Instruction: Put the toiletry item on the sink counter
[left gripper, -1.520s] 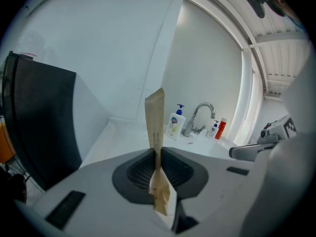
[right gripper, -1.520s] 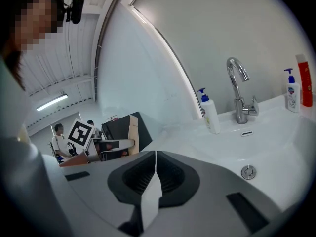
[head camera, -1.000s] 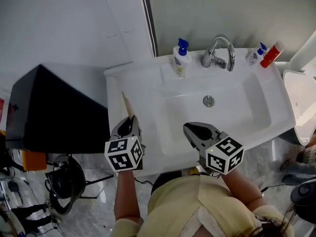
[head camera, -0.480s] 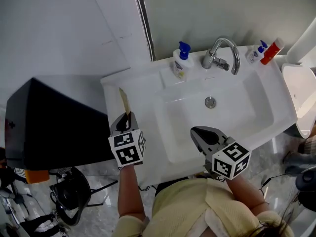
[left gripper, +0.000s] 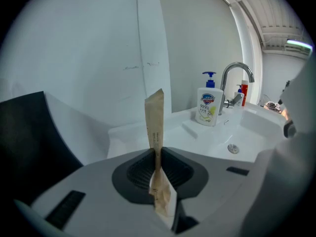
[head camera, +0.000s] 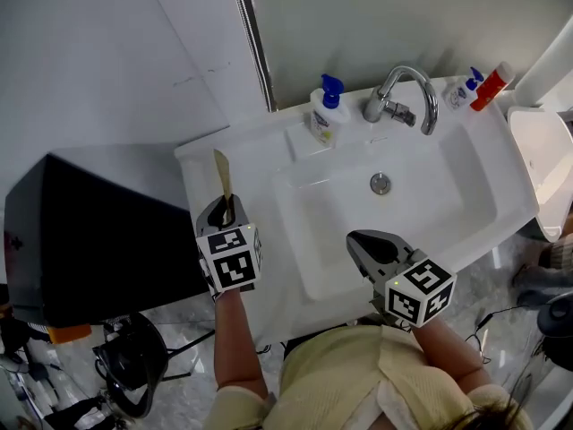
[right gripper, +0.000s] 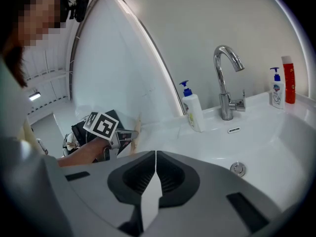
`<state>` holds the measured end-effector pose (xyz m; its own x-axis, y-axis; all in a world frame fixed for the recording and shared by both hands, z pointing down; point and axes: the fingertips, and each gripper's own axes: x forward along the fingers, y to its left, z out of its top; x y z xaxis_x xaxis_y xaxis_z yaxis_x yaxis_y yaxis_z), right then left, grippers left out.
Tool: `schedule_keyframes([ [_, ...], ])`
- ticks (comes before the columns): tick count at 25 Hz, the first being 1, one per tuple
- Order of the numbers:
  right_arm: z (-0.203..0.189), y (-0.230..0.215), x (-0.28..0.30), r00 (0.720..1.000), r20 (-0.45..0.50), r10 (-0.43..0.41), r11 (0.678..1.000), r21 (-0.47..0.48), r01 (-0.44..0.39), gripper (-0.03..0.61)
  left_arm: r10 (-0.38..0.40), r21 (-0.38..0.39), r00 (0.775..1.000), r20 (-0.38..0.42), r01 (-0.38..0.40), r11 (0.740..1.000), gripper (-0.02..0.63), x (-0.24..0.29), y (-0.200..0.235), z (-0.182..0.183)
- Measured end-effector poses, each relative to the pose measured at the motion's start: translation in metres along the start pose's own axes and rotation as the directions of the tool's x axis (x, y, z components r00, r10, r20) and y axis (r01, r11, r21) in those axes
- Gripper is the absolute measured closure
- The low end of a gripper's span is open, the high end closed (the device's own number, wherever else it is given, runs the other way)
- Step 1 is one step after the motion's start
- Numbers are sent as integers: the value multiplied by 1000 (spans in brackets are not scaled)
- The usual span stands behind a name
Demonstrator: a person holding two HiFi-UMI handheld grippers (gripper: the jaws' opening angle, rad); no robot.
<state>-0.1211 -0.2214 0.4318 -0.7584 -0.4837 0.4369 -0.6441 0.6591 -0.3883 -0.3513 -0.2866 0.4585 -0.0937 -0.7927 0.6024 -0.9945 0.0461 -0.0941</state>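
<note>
**A:** Left gripper view, item one: left gripper (left gripper: 157, 157), jaws pinching a thin tan sachet (left gripper: 154, 127), which is standing upright over the sink counter (left gripper: 133, 130).

**B:** Item two: right gripper (right gripper: 155, 168), jaws pressed together on nothing, hovering at 6 o'clock of the basin (head camera: 430, 200).

**A:** We are judging the bare counter strip at 9 o'clock of the basin to be the landing spot, well apart from the soap bottle (left gripper: 208, 105) at 11.

**B:** We are advising a low, tilted descent, laying the sachet flat before spreading the jaws, lest it slide into the basin.
</note>
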Motion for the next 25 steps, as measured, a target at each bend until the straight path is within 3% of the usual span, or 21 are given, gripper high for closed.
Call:
schedule_keyframes([
  [10, -3, -4, 1, 999, -17, -29, 1000, -1, 29, 549, 33, 226, 996, -88, -12, 974, 540, 35, -7, 4],
  [25, -10, -12, -7, 998, -28, -59, 998, 14, 60, 549, -1, 294, 983, -184, 56, 954, 538, 68, -15, -5],
])
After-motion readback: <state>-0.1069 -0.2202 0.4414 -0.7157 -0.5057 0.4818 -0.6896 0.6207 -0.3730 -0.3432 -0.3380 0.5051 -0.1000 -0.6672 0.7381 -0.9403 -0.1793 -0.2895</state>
